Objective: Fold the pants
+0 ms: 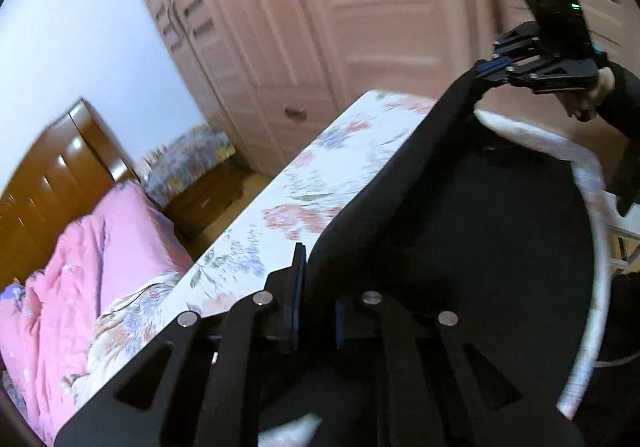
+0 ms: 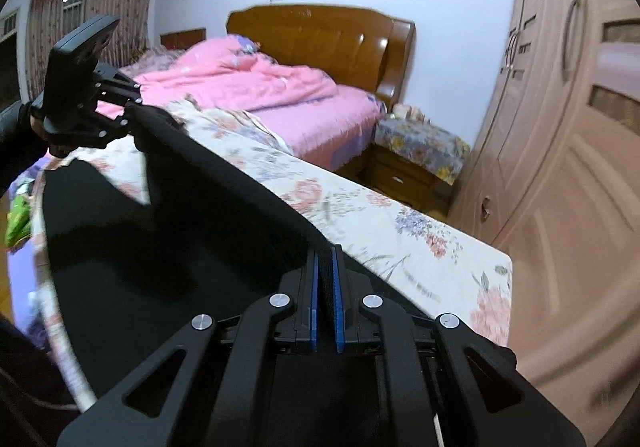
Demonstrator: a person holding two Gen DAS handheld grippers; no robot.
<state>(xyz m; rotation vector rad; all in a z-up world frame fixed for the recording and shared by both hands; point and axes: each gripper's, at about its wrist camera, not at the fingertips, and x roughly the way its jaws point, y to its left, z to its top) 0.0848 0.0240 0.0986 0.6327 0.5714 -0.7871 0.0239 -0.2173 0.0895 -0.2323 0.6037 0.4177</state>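
Left gripper (image 1: 316, 311) and right gripper (image 2: 325, 299) each clamped on an edge of the black pants (image 1: 460, 227), lifted taut above the floral-covered surface (image 1: 304, 183). Fold appears mid-way: edge raised, not yet laid over. Pink bed (image 2: 256, 83) beyond.

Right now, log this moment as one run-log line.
left tool: shut on black pants | right tool: shut on black pants | pants edge stretched between tools above floral table

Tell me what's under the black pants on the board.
The floral-covered board lies under the black pants, whose top edge is held up by the left gripper and right gripper. Anything beneath the draped fabric is hidden.
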